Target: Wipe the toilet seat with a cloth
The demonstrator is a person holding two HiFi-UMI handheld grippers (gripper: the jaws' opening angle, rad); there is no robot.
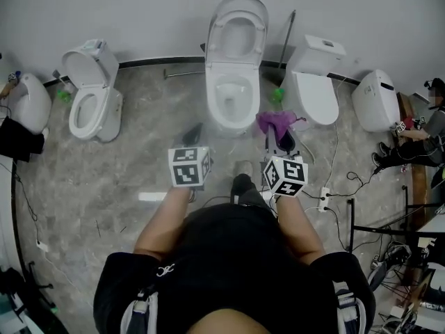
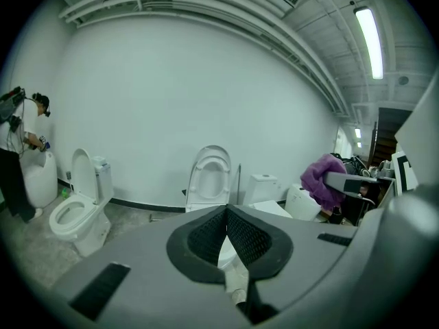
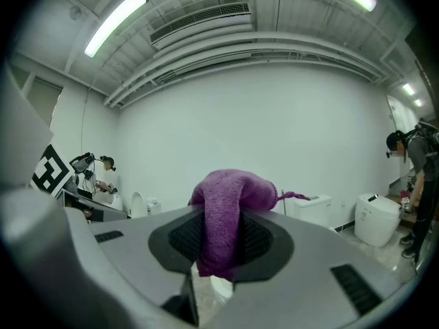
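Observation:
The white toilet stands straight ahead against the wall, lid raised, seat ring down around the bowl. In the left gripper view the same toilet rises just beyond the jaws. My left gripper is shut with nothing between its pads, short of the bowl's front left. My right gripper is shut on a purple cloth, which bunches over the jaws to the right of the bowl. That cloth also shows at the right of the left gripper view.
More white toilets line the wall: one at the left, one at the right, and units at both far ends. A green toilet brush stands right of the centre toilet. Cables and a power strip lie on the floor at right. A person is at the right edge.

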